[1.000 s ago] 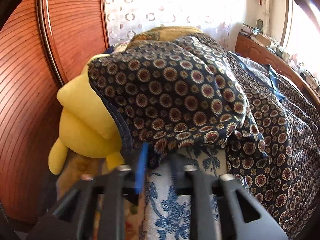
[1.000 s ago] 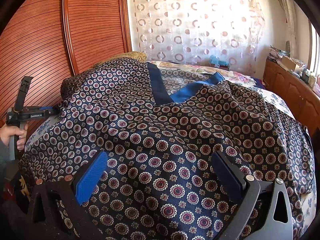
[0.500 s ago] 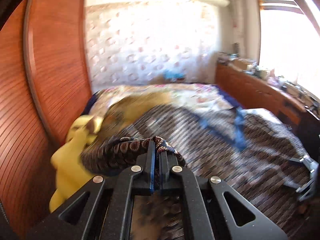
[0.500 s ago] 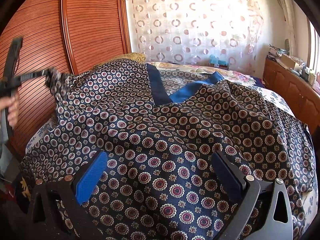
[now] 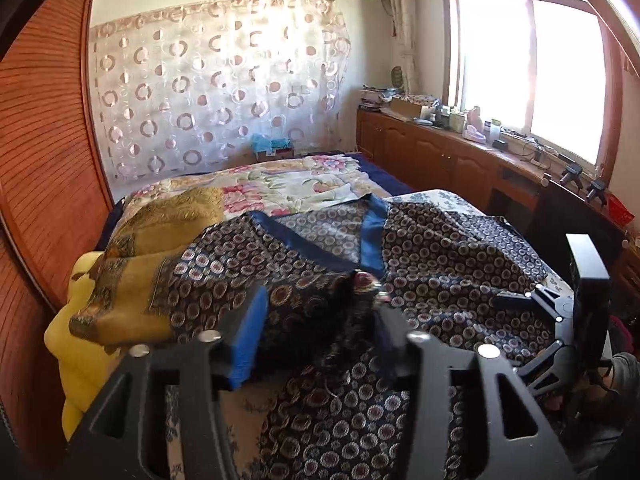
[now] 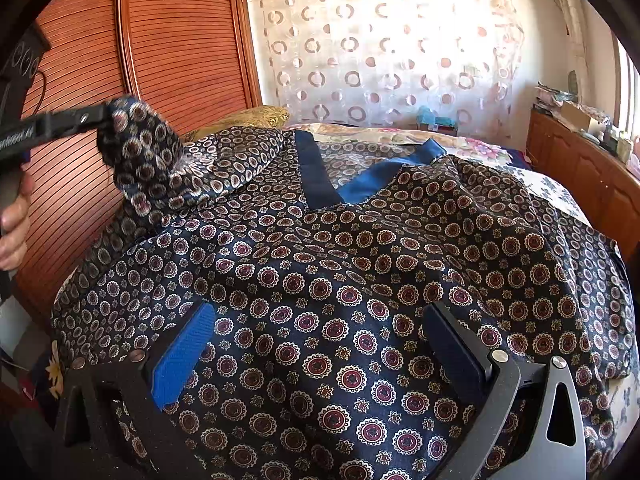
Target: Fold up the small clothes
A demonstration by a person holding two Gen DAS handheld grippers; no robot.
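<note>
A navy garment [image 6: 340, 264] with round medallions and a blue neck trim [image 6: 316, 184] lies spread on the bed. My right gripper [image 6: 316, 356] is open low over its near part, the cloth lying flat under both pads. In the left wrist view it shows at the right edge [image 5: 508, 336]. My left gripper [image 5: 316, 336] is raised, and its jaws are opening with a bunched fold of the garment [image 5: 352, 296] still between them against the right finger. From the right wrist view that left gripper [image 6: 100, 114] holds the fold [image 6: 140, 152] up at the garment's left side.
A golden-brown cloth [image 5: 160, 232] and a yellow plush cushion [image 5: 68, 340] lie at the bed's left edge by the wooden wardrobe [image 6: 180, 40]. The floral bedspread [image 5: 288, 184] shows beyond the garment. A wooden cabinet [image 5: 440, 152] runs along the window side. A person's hand [image 6: 12, 220] grips the left handle.
The left gripper rose and swung inward, lifting the garment's left edge off the bed, and its jaws went from shut to apart. The right gripper stayed still.
</note>
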